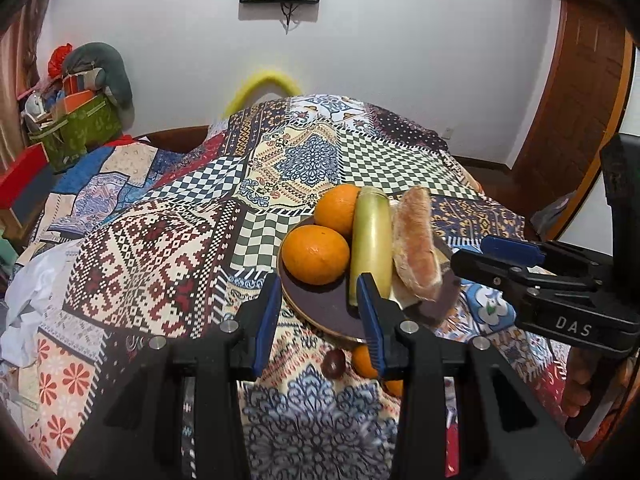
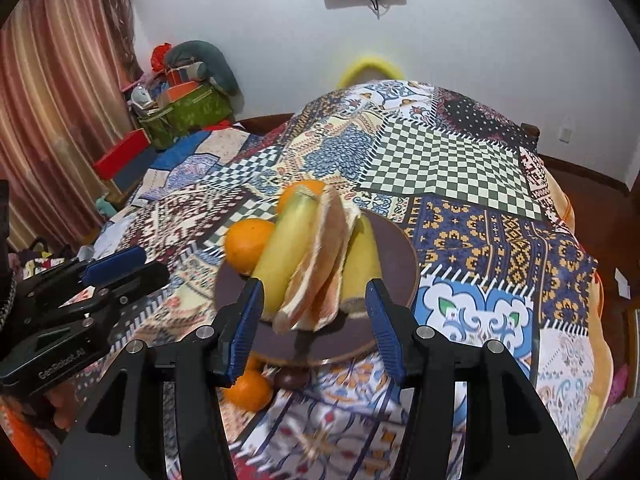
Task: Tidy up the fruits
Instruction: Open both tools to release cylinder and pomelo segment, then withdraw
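Note:
A dark round plate [image 1: 320, 308] [image 2: 394, 248] lies on the patchwork bedspread. It holds two oranges [image 1: 316, 254] [image 2: 246, 244], a yellow-green banana [image 1: 372, 236] [image 2: 290, 236], a peeled pomelo wedge [image 1: 416, 240] [image 2: 320, 264] and, in the right wrist view, a second banana piece [image 2: 362, 264]. My left gripper [image 1: 318, 316] is open at the plate's near rim. My right gripper [image 2: 314, 324] is open just short of the wedge and also shows from the side in the left wrist view [image 1: 500, 252]. A loose orange [image 1: 364, 360] [image 2: 248, 390] and a dark small fruit [image 1: 334, 362] [image 2: 290, 378] lie in front of the plate.
The patchwork bedspread [image 1: 192, 240] [image 2: 480, 220] covers the whole surface. A green bag with clutter [image 1: 76, 120] [image 2: 184, 108] and a red box [image 1: 24, 184] stand at the far left by the curtain. A wooden door [image 1: 580, 120] is at the right.

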Tool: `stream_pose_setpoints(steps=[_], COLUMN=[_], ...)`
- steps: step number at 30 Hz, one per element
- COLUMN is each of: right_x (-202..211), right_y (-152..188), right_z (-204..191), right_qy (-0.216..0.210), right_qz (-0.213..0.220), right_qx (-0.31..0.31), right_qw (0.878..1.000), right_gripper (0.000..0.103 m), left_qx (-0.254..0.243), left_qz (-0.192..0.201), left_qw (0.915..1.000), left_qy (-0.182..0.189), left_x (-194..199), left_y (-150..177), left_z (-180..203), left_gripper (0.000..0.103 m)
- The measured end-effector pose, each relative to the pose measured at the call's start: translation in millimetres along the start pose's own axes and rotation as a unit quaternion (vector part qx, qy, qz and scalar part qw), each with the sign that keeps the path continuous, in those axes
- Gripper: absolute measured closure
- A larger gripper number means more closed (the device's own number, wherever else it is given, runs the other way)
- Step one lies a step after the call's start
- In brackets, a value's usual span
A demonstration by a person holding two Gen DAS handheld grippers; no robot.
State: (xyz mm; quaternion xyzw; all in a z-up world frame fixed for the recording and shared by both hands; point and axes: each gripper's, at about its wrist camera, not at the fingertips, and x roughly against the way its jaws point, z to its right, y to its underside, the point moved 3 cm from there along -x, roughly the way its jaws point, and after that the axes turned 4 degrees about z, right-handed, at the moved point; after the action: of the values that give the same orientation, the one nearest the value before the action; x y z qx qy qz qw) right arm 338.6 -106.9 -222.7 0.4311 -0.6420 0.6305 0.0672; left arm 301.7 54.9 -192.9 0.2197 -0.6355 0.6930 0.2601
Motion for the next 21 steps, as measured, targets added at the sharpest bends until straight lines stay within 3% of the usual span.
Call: stream_pose_setpoints(steps=[3,11,21], right_x=[9.5,1.2,-29.0], right_y=[7.8,39.2,59.2], right_z=[-8.6,-27.1,-39.8], right_qy=[-0.003,-0.011,-0.023], right_qz=[0.003,-0.036,-0.076], right_qx=[0.009,0.035,0.034], right_qw=[1.000,0.999,0.996], right_gripper=[0.045,0.045,0.047], left_qx=[-0.001,0.007,0.018], left_qz=[-0.002,-0.026,-0.066], left_qw=[1.0000,0.9996,0.9976], left_qy=[0.000,0.001,-0.009], left_x=[10.9,27.4,20.7], left_y=[5.5,35.9,74.1], left_z=[2.1,-2.8,-17.2], left_gripper=[0.064,0.055,0.055])
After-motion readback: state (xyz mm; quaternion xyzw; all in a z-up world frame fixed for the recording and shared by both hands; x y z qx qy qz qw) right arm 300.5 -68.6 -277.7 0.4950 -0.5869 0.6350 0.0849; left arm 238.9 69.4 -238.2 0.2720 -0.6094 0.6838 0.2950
